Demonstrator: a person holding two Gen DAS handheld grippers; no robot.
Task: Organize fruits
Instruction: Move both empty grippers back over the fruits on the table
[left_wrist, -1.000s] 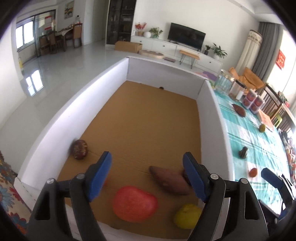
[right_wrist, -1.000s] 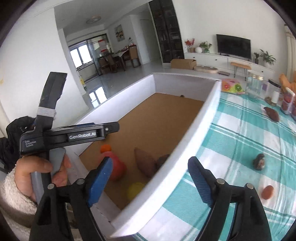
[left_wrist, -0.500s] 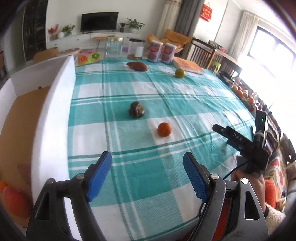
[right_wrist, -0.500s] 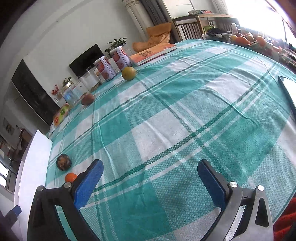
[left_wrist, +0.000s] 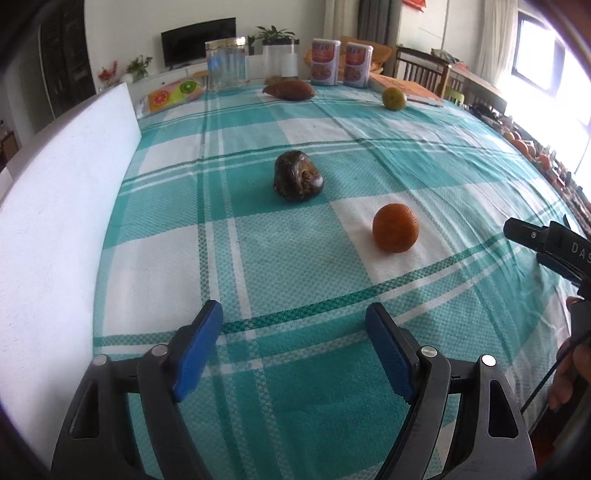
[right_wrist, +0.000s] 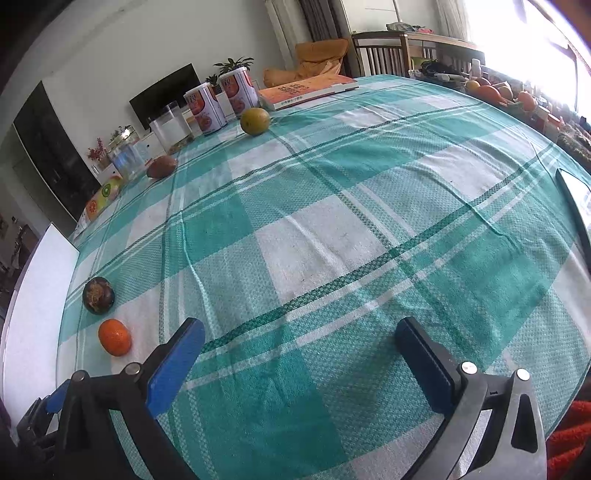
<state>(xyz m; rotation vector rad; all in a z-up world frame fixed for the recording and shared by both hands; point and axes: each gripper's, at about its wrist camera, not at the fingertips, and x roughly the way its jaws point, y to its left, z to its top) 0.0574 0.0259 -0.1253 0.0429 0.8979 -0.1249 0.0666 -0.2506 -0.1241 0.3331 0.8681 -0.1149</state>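
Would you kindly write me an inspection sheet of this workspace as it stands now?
Surface: table under a teal and white checked cloth, slightly wrinkled.
Job's things: orange and dark brown fruit lie apart near the white box wall; a green-yellow citrus and a reddish-brown oblong fruit lie at the far end.
Clutter: glass jar, two printed canisters, orange book, fruit-print pouch.
Grippers: left tool open, nothing between its pads; right tool open wide, also empty.
Cables: a thin black cable hangs by the person's right hand.
Surroundings: living room with television, plants, chairs, bright window.
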